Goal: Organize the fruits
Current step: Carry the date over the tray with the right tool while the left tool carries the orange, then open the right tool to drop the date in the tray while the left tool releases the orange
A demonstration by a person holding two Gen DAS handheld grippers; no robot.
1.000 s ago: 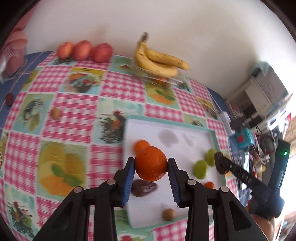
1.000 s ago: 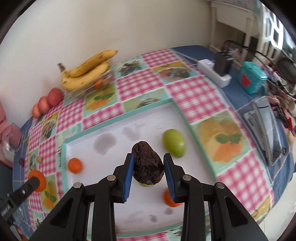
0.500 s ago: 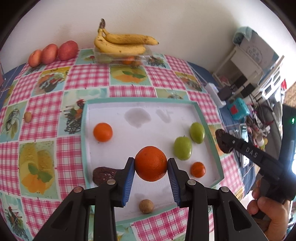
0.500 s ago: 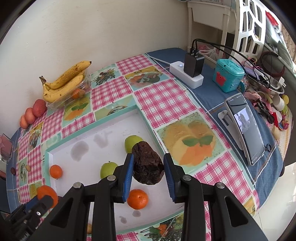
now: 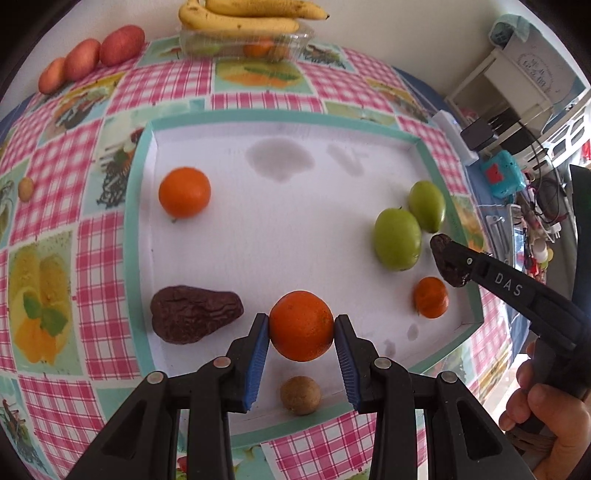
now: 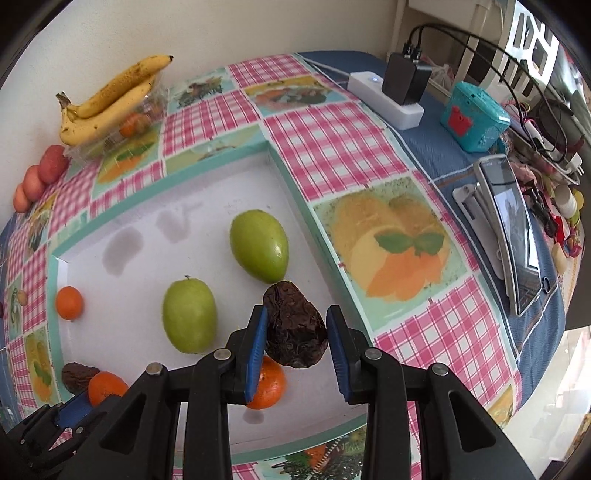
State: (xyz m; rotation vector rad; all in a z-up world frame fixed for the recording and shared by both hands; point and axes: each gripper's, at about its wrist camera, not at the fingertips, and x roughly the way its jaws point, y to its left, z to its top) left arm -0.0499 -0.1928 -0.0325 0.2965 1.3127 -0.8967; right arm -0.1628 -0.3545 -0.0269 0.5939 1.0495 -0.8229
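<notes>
1. Both tongs are loaded above the white tray [image 5: 140,206]: the left tongs [image 5: 301,328] clamp an orange [image 5: 301,325] over its near edge, and the right tongs [image 6: 295,332] clamp a wrinkled dark avocado [image 6: 295,328] over its right side.
2. Already lying in the tray: a second avocado [image 5: 194,314] at near left, a tangerine [image 5: 184,191] at far left, two green fruits [image 5: 397,238] at right, a small tangerine [image 5: 430,297] and a small brown fruit [image 5: 300,395].
3. Sorting looks partway: both carried fruits remain unplaced, and like kinds sit apart.
4. The desk wears a pink checked cloth [image 5: 92,258]; bananas [image 5: 240,16] top a clear box by the wall, with peaches [image 5: 88,57] to their left. A power strip [image 6: 384,96] and a phone [image 6: 513,229] clutter the right.
</notes>
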